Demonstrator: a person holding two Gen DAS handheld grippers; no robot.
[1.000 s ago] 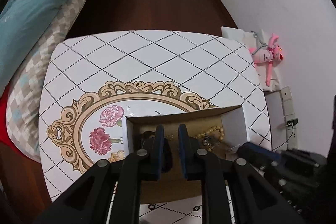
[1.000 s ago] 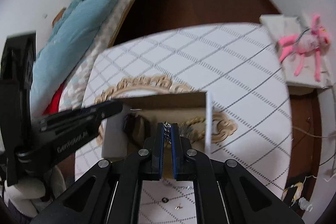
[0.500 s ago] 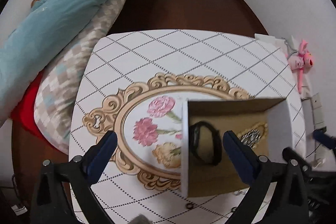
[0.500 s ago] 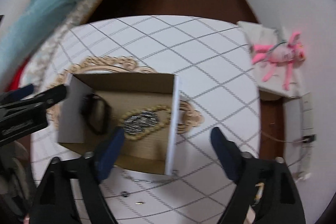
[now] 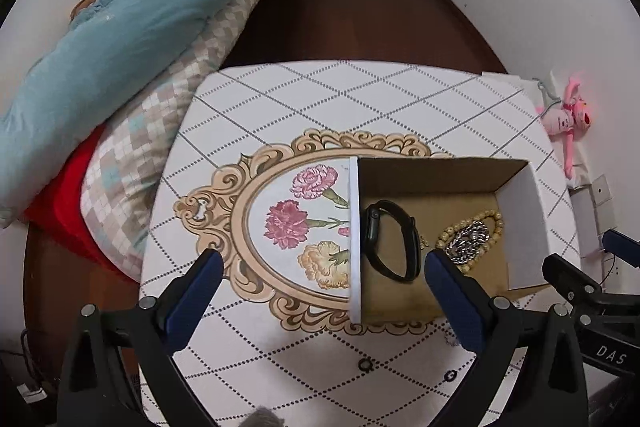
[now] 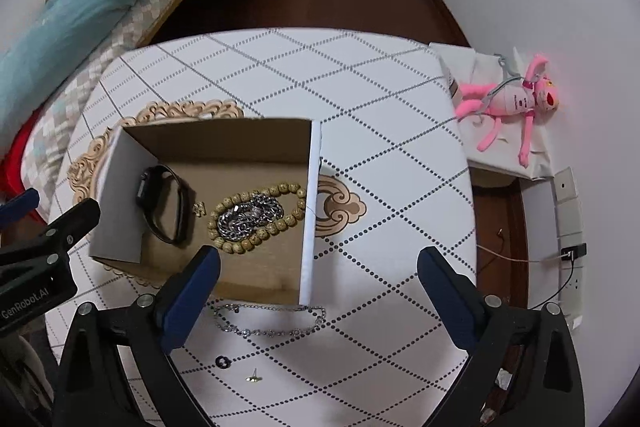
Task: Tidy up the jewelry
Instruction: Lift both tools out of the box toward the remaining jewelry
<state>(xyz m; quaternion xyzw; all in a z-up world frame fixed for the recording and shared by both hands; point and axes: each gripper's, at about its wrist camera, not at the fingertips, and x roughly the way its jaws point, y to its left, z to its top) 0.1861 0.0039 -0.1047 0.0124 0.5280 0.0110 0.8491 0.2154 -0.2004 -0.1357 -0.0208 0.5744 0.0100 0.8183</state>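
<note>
On a white table (image 6: pixel 360 75) printed with a diamond grid and a gilt floral medallion, an open cardboard box (image 6: pixel 224 143) is seen from above; inside it lie a black watch (image 6: pixel 162 203), a tiny gold trinket, and a loop of wooden beads (image 6: pixel 256 217) with a silver curb chain (image 6: pixel 246 217) heaped in its middle. Still outside, just beside the box's near wall, a thin silver chain (image 6: pixel 272 321) is stretched on the tabletop, with a small dark ring (image 6: pixel 222 361) and a gold stud (image 6: pixel 253 379) nearer the camera. The right gripper (image 6: pixel 318 293) is spread wide and opening, nothing pinched, hovering above that chain; the left gripper (image 5: pixel 320 301) is likewise spread and empty, straddling the box's left wall. The thin chain is judged light, limp and slippery — best taken at a bunched loop, since a single strand may slide out. The ring and stud look tiny and flat-lying, hard to nip. The box wall stands close to the chain and may crowd one finger. A bed with a blue quilt (image 5: pixel 120 39) and a pink plush toy (image 6: pixel 512 103) lie well apart.
</note>
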